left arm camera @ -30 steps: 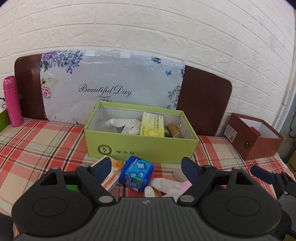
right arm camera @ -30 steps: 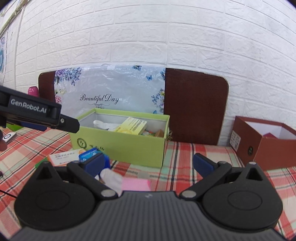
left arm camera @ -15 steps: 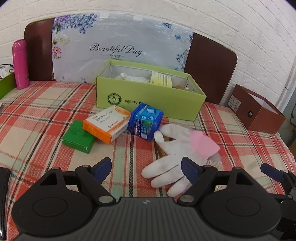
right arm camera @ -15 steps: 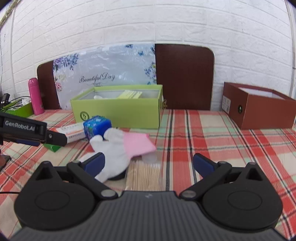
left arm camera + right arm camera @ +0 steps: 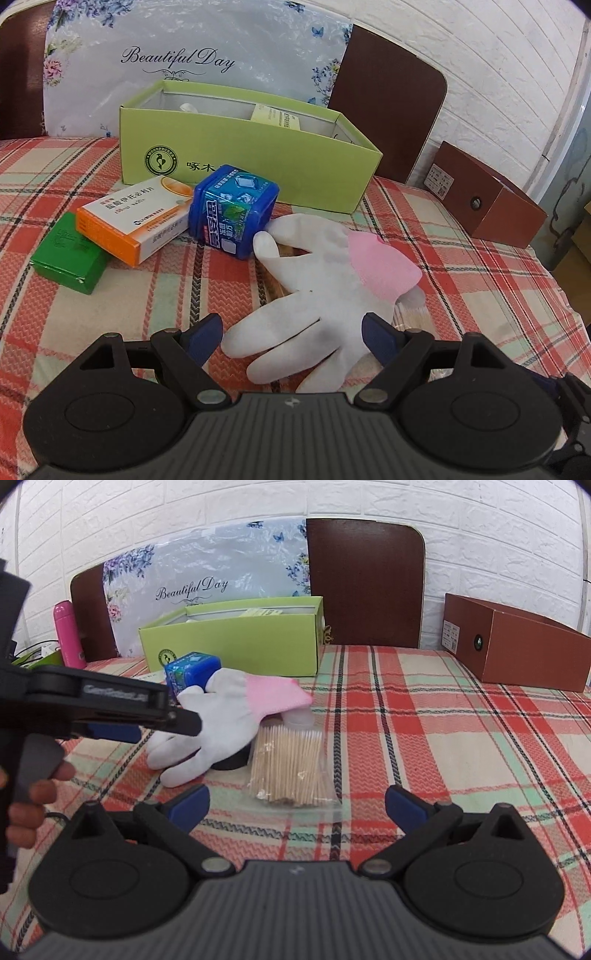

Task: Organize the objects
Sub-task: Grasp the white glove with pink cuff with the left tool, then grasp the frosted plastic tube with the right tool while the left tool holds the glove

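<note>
A: How are your two tools standing?

B: Your left gripper (image 5: 291,338) sits low over the checked tablecloth (image 5: 480,280) with its blue pads spread wide, gripping nothing; the glove's fingertips lie between them. Your right gripper (image 5: 295,806) is likewise released, its pads apart just short of the bag of toothpicks (image 5: 290,766). From the right wrist view you see your own left tool side-on, your fingers curled round its handle.

A: And the things you're sorting?

B: Nearest you is the white glove (image 5: 317,299) with a pink cuff, lying flat, fingers pointing toward you. The toothpick bag lies just beside it on the right, partly under the cuff. Something dark lies under the glove; you cannot tell what. Beyond, the blue cube-shaped container (image 5: 232,210) touches the glove's thumb. To its left the orange-and-white medicine box (image 5: 136,219) leans on the green box (image 5: 68,254). Farther back stands the open lime-green box (image 5: 251,162) with packets inside, and the brown box (image 5: 487,195) is well apart on the right.
</note>
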Motion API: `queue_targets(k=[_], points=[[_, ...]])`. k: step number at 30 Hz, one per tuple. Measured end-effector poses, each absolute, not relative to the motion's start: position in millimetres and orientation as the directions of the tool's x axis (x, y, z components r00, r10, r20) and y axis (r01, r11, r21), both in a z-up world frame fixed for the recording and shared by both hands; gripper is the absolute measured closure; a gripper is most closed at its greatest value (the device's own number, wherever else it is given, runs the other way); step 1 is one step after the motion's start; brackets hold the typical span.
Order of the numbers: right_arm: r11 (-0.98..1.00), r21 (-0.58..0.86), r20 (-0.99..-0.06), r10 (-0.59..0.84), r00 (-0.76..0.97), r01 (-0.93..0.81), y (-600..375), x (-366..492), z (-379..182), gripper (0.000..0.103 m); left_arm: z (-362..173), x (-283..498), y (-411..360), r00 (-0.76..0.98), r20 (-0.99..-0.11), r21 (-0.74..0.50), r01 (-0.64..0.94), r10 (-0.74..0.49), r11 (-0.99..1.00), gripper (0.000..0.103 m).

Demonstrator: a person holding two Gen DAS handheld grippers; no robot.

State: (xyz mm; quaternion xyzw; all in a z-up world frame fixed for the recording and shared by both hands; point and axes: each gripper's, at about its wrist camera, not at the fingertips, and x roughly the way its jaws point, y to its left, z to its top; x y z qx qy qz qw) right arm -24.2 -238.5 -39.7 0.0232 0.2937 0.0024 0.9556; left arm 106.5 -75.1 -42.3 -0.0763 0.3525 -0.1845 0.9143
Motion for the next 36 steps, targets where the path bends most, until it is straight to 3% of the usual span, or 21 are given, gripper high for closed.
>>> queue_targets(k=[2, 3, 4, 7, 9, 15, 20, 21, 22, 25, 31, 36], points=[[0.999, 0.05, -0.563, 0.015, 0.826, 0.015, -240, -24, -40, 0.0, -45, 113, -77, 0.674, -0.623, -0.274, 0.288, -0.398, 0.918, 0.023], [0.998, 0.053, -0.565, 0.016, 0.825, 0.017, -241, -23, -41, 0.0, -45, 114, -75, 0.668, -0.62, -0.288, 0.294, -0.411, 0.911, 0.036], [0.998, 0.056, -0.566, 0.017, 0.824, 0.018, -242, -23, -41, 0.0, -46, 115, -73, 0.65, -0.619, -0.312, 0.311, -0.441, 0.898, 0.072], [0.997, 0.071, -0.573, 0.026, 0.819, 0.019, -244, -20, -44, 0.0, -42, 112, -66, 0.608, -0.624, -0.349, 0.345, -0.491, 0.871, 0.092], [0.997, 0.082, -0.576, 0.034, 0.817, 0.016, -245, -16, -46, 0.0, -35, 101, -59, 0.628, -0.61, -0.326, 0.356, -0.483, 0.876, 0.093], [0.998, 0.056, -0.544, 0.036, 0.839, -0.007, -245, 7, -41, 0.001, -25, 66, -16, 0.642, -0.619, -0.31, 0.331, -0.453, 0.892, 0.093], [0.997, 0.058, -0.527, 0.065, 0.847, -0.041, -249, 44, -37, 0.013, -37, 47, 7, 0.628, -0.66, -0.287, 0.296, -0.412, 0.911, 0.09], [0.997, 0.059, -0.53, 0.068, 0.845, -0.043, -250, 52, -37, 0.017, -39, 44, 9, 0.63, -0.66, -0.284, 0.295, -0.409, 0.912, 0.086], [0.997, 0.061, -0.534, 0.069, 0.843, -0.044, -251, 59, -37, 0.02, -39, 42, 11, 0.632, -0.658, -0.286, 0.293, -0.41, 0.912, 0.076], [0.996, 0.076, -0.547, 0.085, 0.833, -0.052, -252, 77, -37, 0.027, -35, 40, 12, 0.671, -0.629, -0.268, 0.287, -0.393, 0.92, 0.029], [0.996, 0.062, -0.576, 0.086, 0.813, -0.061, -247, 99, -44, 0.034, -28, 56, -4, 0.719, -0.569, -0.191, 0.357, -0.4, 0.914, 0.02], [0.995, 0.077, -0.59, 0.097, 0.802, -0.064, -245, 108, -50, 0.037, -45, 82, -28, 0.663, -0.658, -0.092, 0.4, -0.357, 0.912, 0.019]])
